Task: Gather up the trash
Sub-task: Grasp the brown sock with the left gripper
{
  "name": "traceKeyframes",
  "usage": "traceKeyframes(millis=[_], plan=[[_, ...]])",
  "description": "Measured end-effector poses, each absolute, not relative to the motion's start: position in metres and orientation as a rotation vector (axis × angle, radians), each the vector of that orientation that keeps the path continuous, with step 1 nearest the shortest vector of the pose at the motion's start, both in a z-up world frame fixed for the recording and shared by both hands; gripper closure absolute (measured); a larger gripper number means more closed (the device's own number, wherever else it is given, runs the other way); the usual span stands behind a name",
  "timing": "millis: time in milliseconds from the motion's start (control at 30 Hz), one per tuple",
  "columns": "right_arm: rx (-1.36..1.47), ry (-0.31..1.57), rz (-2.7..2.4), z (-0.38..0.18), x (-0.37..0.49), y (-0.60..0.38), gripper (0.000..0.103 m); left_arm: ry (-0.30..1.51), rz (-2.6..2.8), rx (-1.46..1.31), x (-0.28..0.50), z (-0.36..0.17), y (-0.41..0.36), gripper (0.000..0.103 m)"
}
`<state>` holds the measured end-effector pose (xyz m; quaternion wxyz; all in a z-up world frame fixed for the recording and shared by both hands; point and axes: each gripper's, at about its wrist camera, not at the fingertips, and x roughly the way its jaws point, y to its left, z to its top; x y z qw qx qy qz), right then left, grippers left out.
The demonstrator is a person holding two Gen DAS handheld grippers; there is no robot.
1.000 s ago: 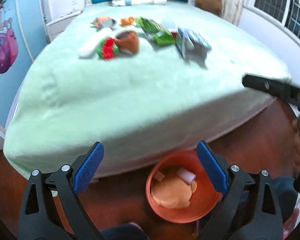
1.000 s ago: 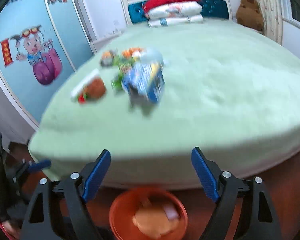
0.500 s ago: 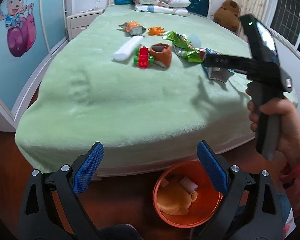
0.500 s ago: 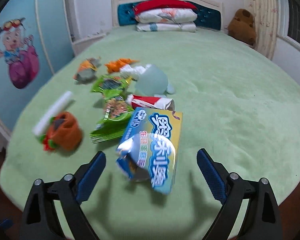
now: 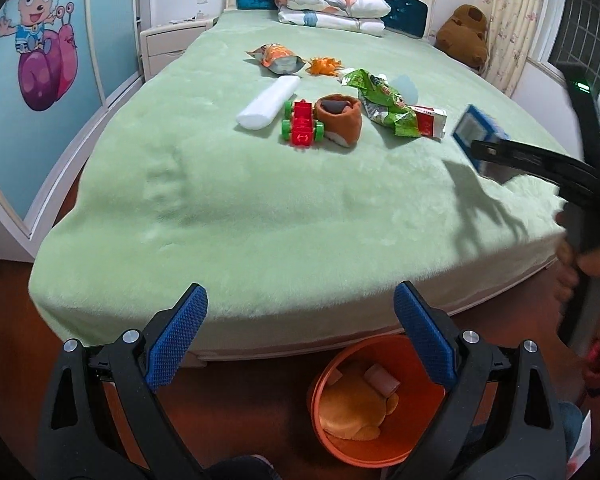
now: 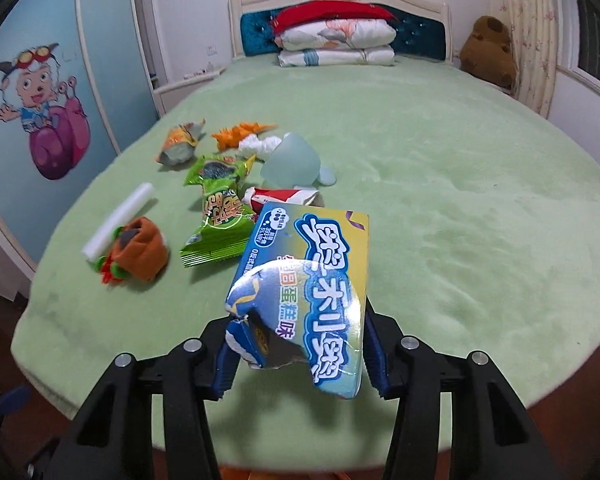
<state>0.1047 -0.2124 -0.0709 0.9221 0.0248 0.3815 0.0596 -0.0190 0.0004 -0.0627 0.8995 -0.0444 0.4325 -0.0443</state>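
Note:
A torn blue snack box [image 6: 312, 280] stands between the pads of my right gripper [image 6: 298, 360], whose jaws are closing and press on both its sides near the bed's front right edge. The left wrist view shows the same box [image 5: 474, 130] at that gripper's tip. My left gripper [image 5: 300, 300] hangs open with nothing in it, above the floor before the bed. Just below it sits an orange bin [image 5: 416, 432] holding a yellowish wad and small scraps. More trash lies on the green bed [image 5: 260, 208]: a green snack bag [image 5: 384, 106], an orange snack bag [image 5: 278, 56], a red-white pack [image 5: 430, 120].
A white foam roll [image 5: 268, 104], a red-green toy car [image 5: 302, 124] and a brown plush shoe [image 5: 338, 118] lie beside the trash. A pale blue cup [image 6: 292, 162] lies behind it. Pillows [image 6: 336, 40] are stacked at the headboard, a teddy bear [image 6: 488, 52] at the far right.
My right gripper moved forward over the bed to the blue box and its jaws came together around it. The left gripper drifted slightly and stayed open.

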Motion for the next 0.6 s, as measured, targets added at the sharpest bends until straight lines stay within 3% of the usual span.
traceKeyframes(millis=[600], plan=[[0.122, 0.702, 0.232, -0.047, 0.004, -0.249, 0.052, 0.864, -0.126, -0.171, 0.066, -0.047, -0.017, 0.011]])
